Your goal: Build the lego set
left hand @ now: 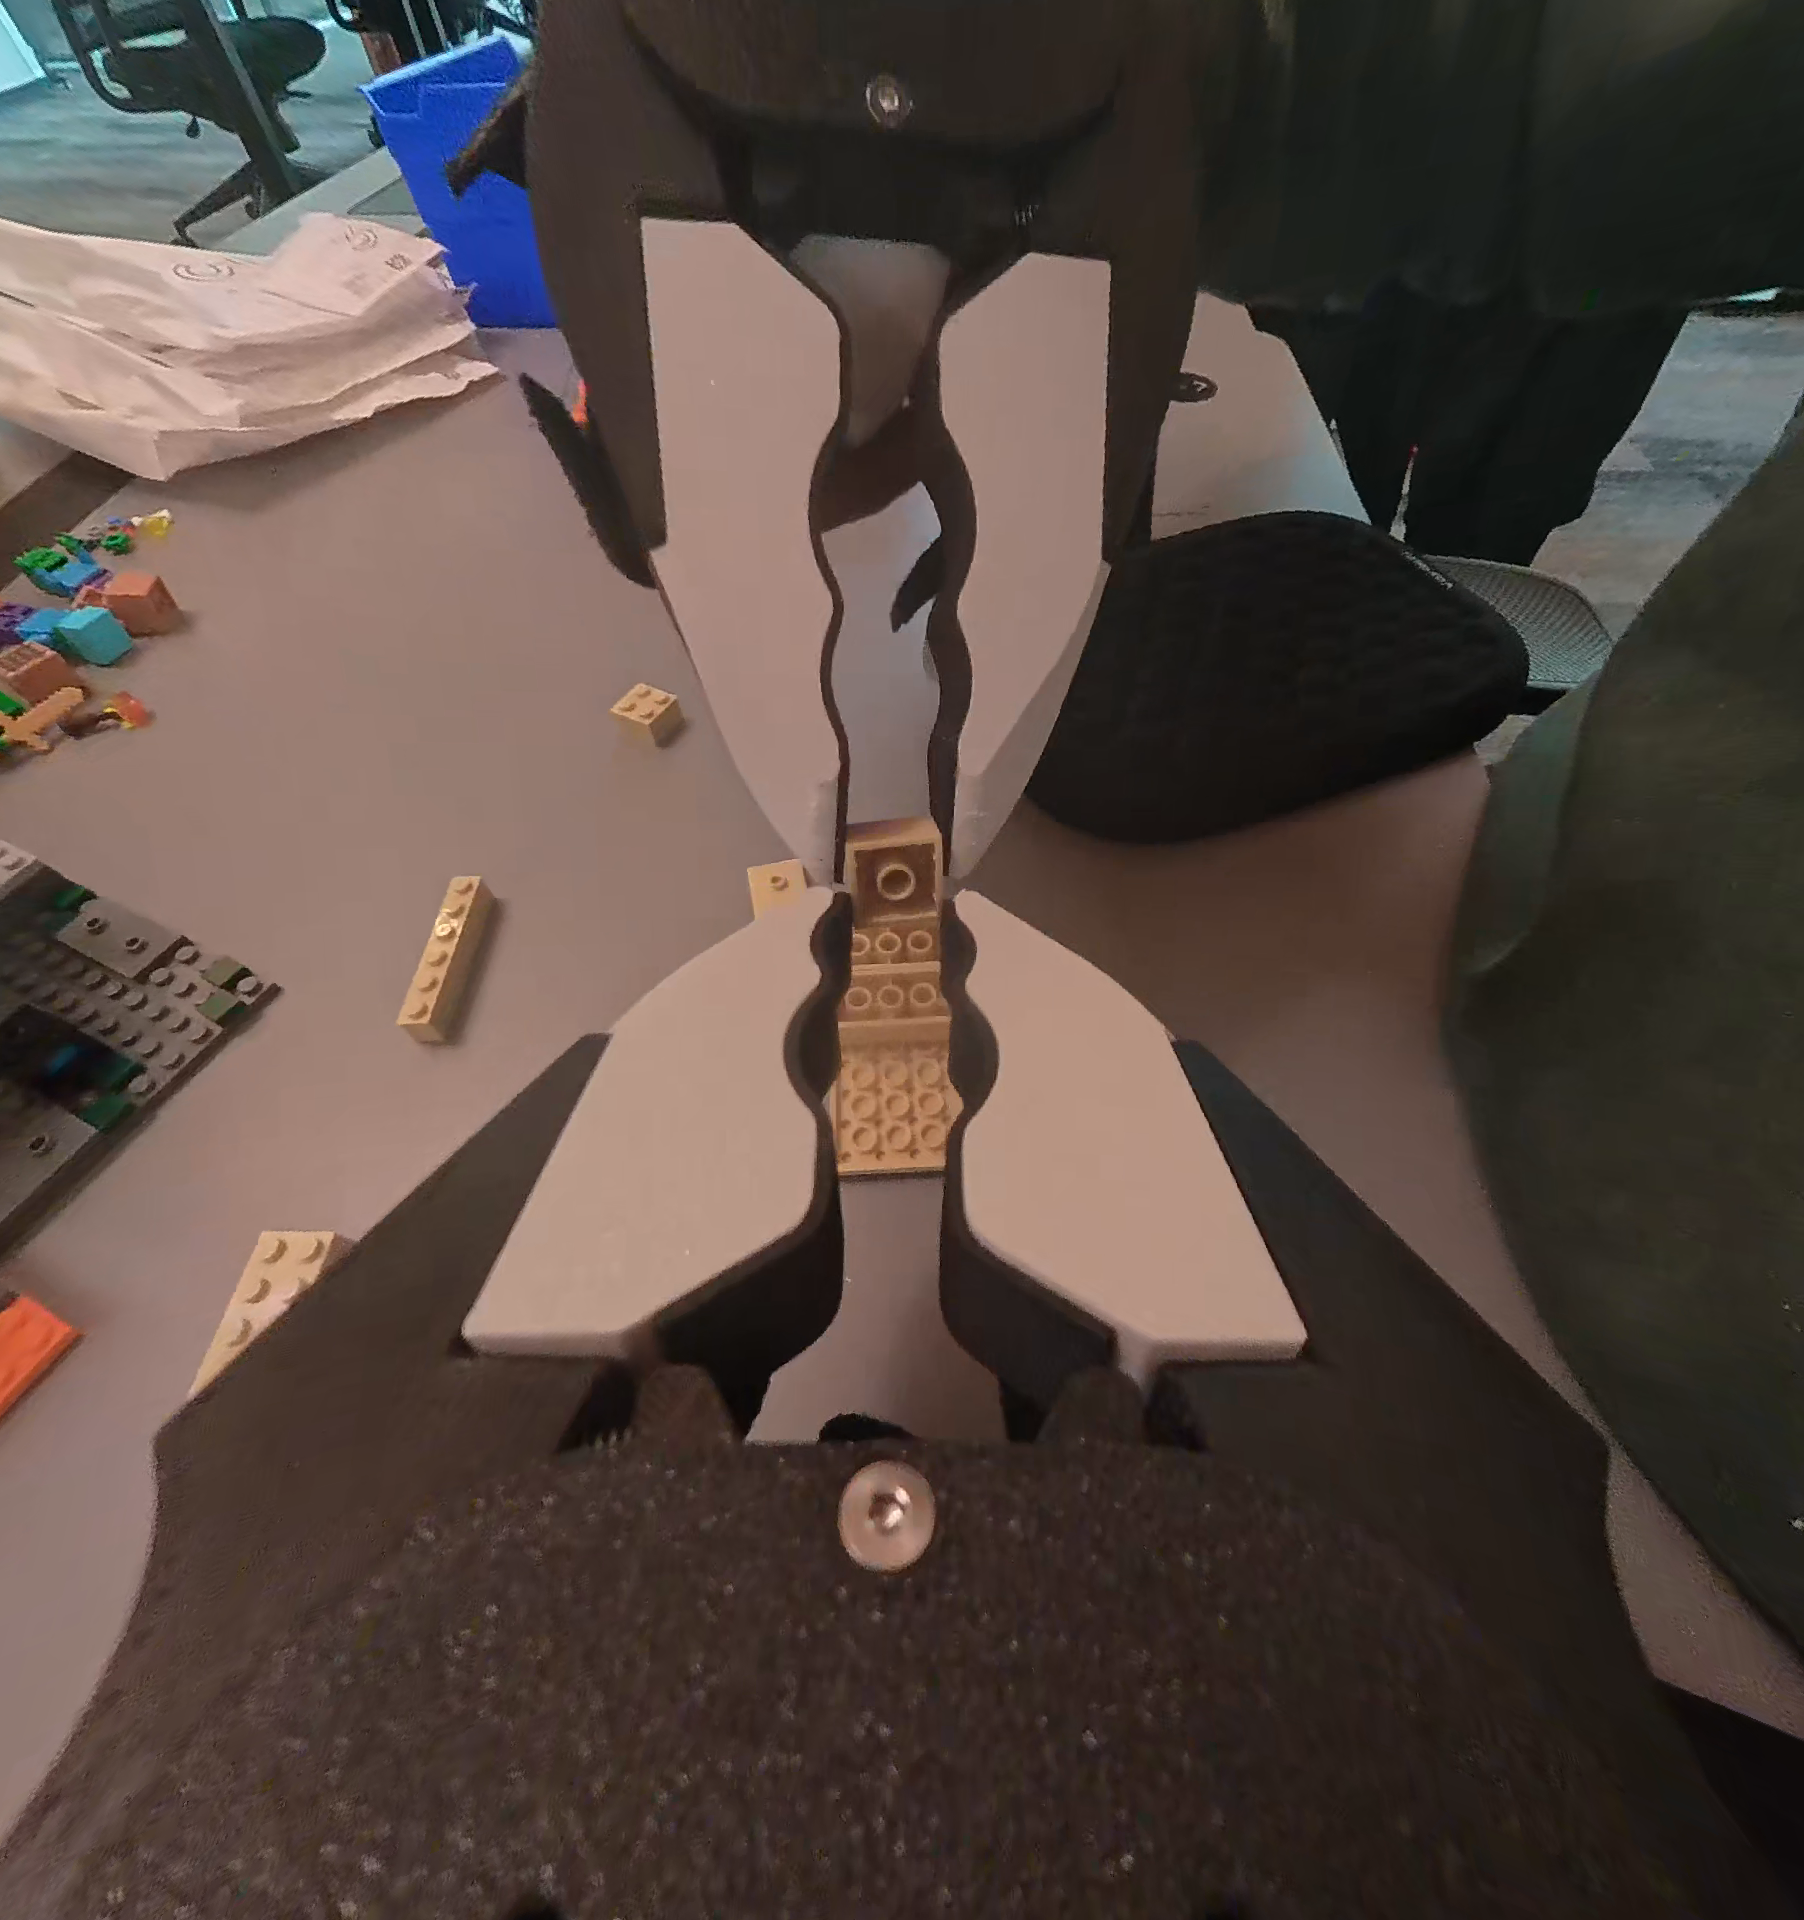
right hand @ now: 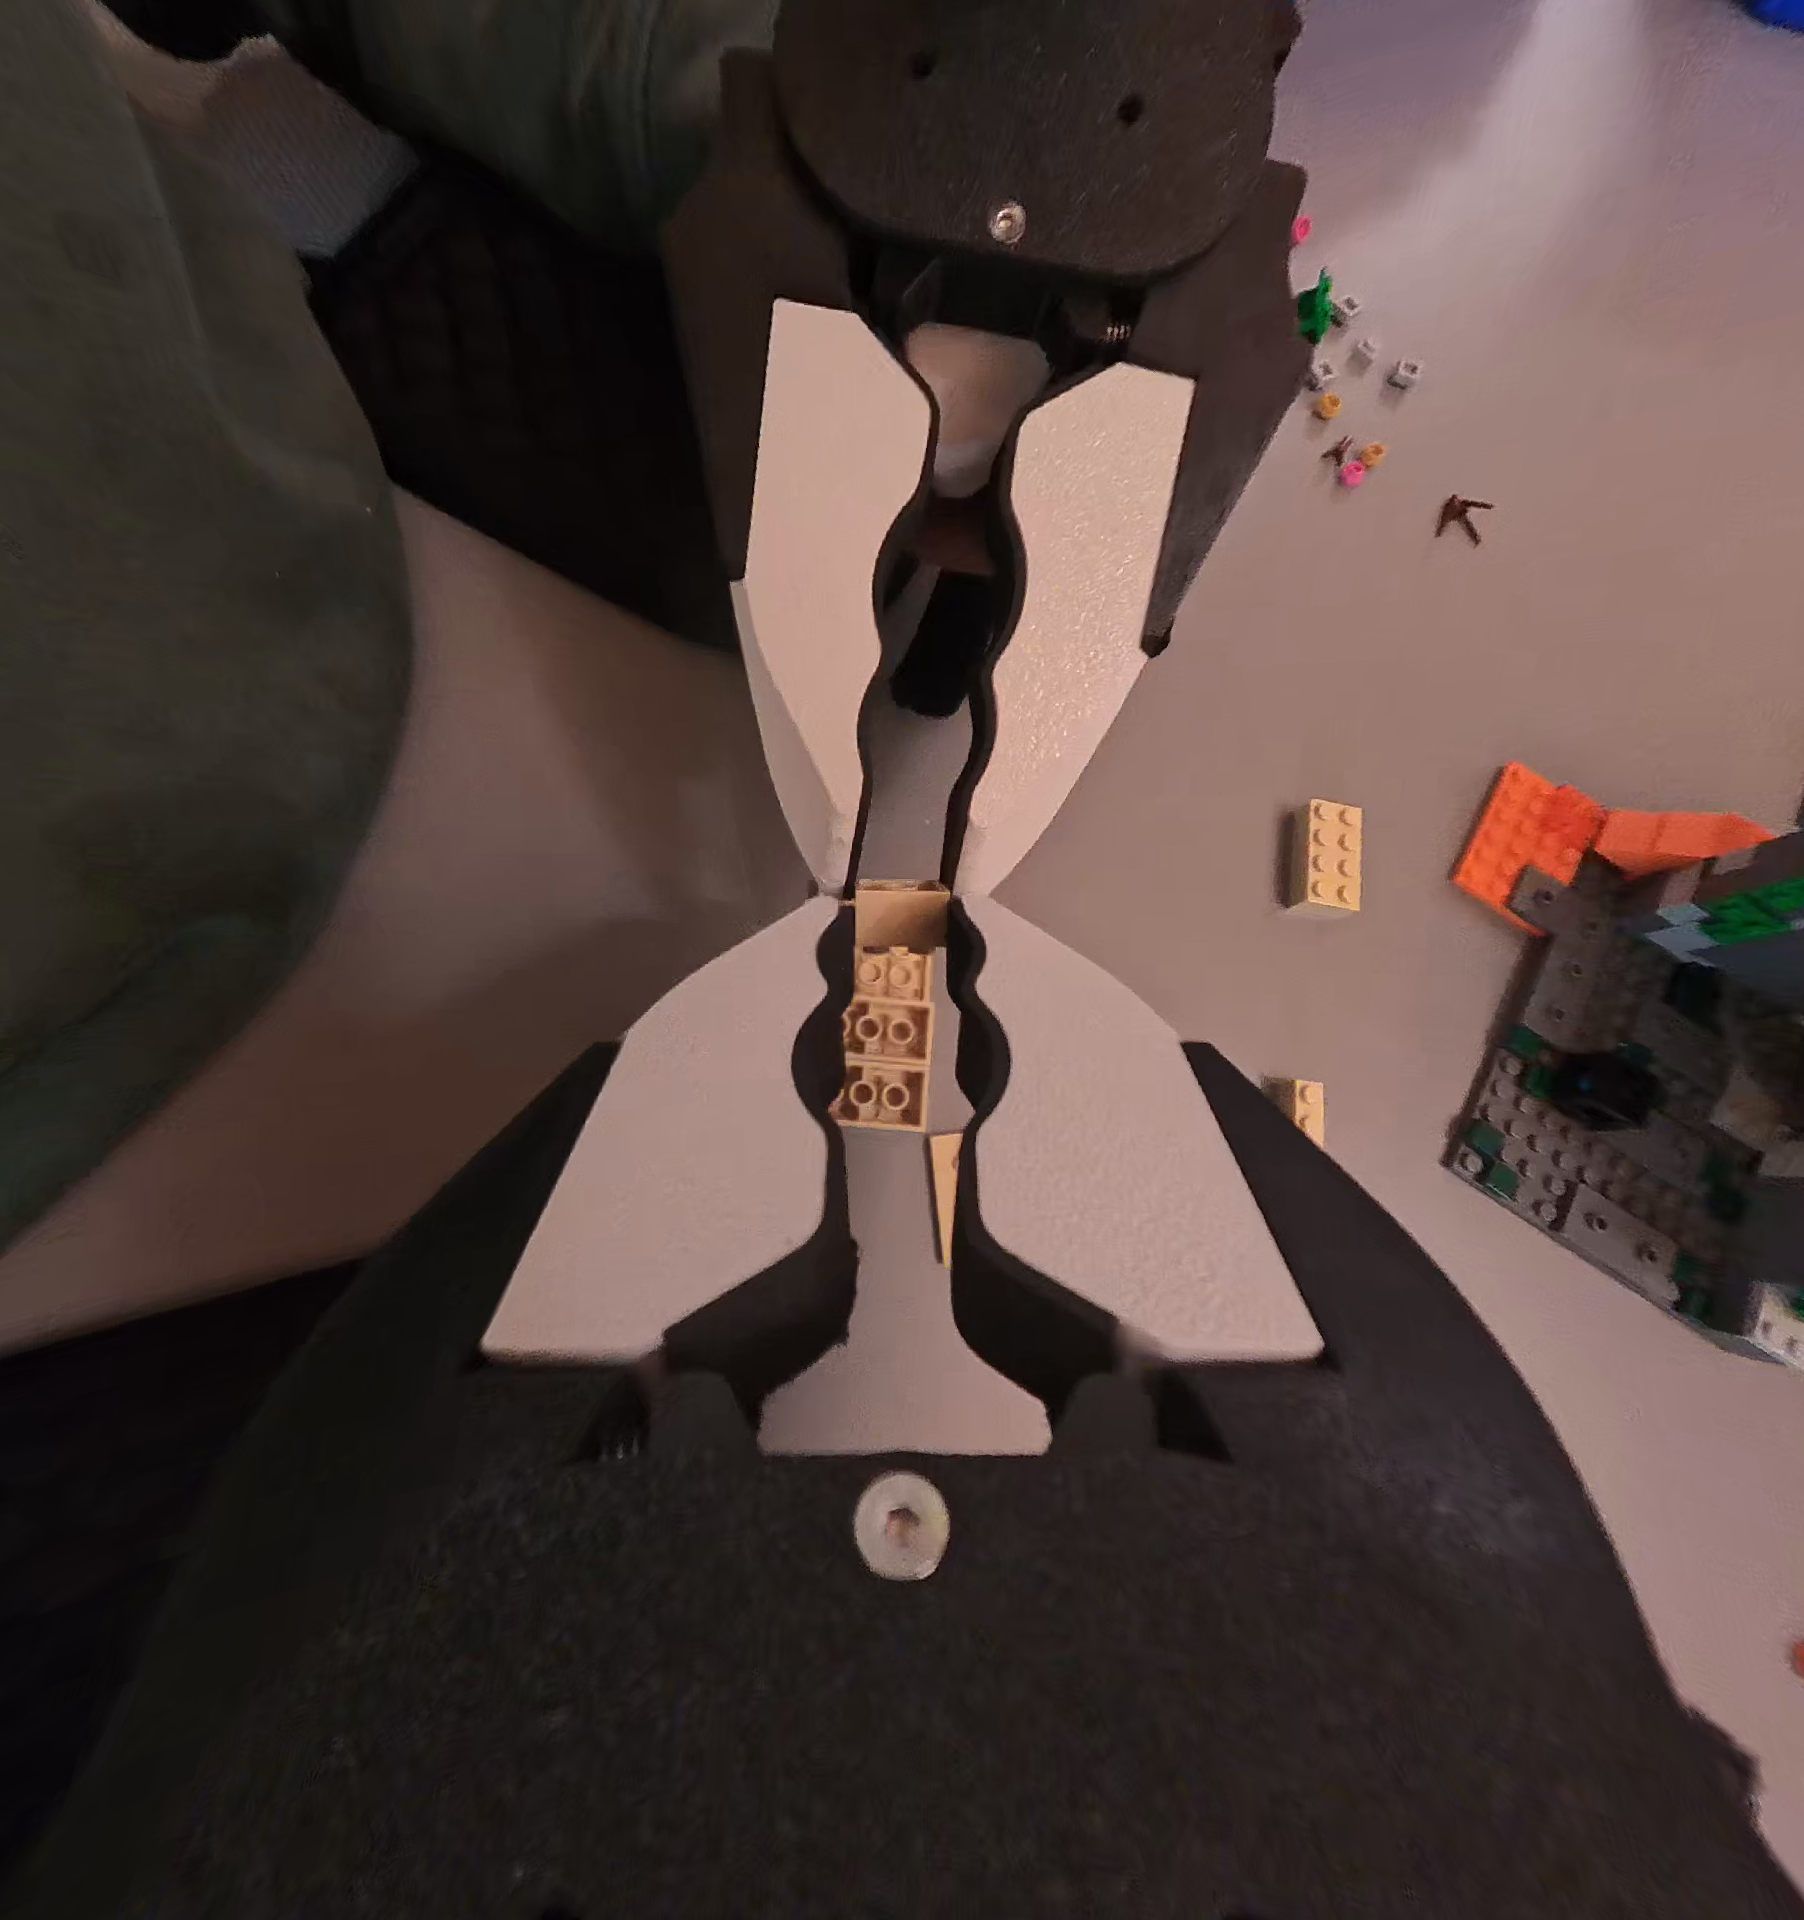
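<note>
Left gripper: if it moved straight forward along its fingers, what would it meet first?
Probably the right gripper, which points back at it tip to tip. The left gripper holds a tan brick assembly, and the opposing fingers already close on its far end, a single tan brick. No free gap shows between them.

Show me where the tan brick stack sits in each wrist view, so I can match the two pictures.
Left wrist view: tan brick stack at centre, clamped between the left gripper and the right gripper opposite.
Right wrist view: same stack at centre, between the two grippers' tips.
Shared landmark: grey studded build, far left there, far right here.
</note>
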The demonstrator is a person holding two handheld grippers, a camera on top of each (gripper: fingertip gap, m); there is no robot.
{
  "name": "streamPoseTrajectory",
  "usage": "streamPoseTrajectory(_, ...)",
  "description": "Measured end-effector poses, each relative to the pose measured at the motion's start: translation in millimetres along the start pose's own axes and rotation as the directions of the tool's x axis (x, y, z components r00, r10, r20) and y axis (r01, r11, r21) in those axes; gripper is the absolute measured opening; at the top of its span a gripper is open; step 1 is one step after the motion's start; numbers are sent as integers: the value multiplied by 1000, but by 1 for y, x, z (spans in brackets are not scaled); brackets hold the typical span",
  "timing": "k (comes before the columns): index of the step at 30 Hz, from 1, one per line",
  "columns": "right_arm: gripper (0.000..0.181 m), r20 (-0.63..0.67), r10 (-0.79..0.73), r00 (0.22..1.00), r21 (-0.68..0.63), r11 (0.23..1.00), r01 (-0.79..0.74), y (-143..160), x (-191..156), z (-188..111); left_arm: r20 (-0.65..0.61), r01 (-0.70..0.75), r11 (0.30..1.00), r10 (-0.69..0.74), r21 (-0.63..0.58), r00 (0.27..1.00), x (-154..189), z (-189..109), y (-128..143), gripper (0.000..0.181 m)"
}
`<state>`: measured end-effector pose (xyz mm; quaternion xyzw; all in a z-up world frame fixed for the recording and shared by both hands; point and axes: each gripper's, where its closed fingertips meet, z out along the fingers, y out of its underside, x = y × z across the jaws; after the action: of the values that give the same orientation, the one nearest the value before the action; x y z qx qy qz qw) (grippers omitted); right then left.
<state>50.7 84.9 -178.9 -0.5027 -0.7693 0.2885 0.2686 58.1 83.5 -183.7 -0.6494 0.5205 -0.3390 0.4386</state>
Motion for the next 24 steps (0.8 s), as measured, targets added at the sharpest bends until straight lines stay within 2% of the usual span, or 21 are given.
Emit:
streamPoseTrajectory(4,16,-44,87,995,193,978,-77,-7,7,-6,15,23,997,-24,74,1000,-7,-6,-9,16)
streamPoseTrajectory(7,16,-49,183,982,394,907,-150,-17,9,-14,30,16,990,-20,140,999,-9,-10,-18,20)
streamPoseTrajectory(11,16,-79,234,969,507,847,-164,-20,10,-17,35,-2,982,-5,190,999,-8,-12,-26,16)
streamPoseTrajectory(19,16,-73,255,964,562,809,-172,-19,9,-16,23,10,979,-15,205,1000,-7,-13,-26,16)
streamPoseTrajectory(24,17,-77,220,973,434,886,-166,-8,6,-7,31,-30,992,26,121,999,-7,-8,-14,15)
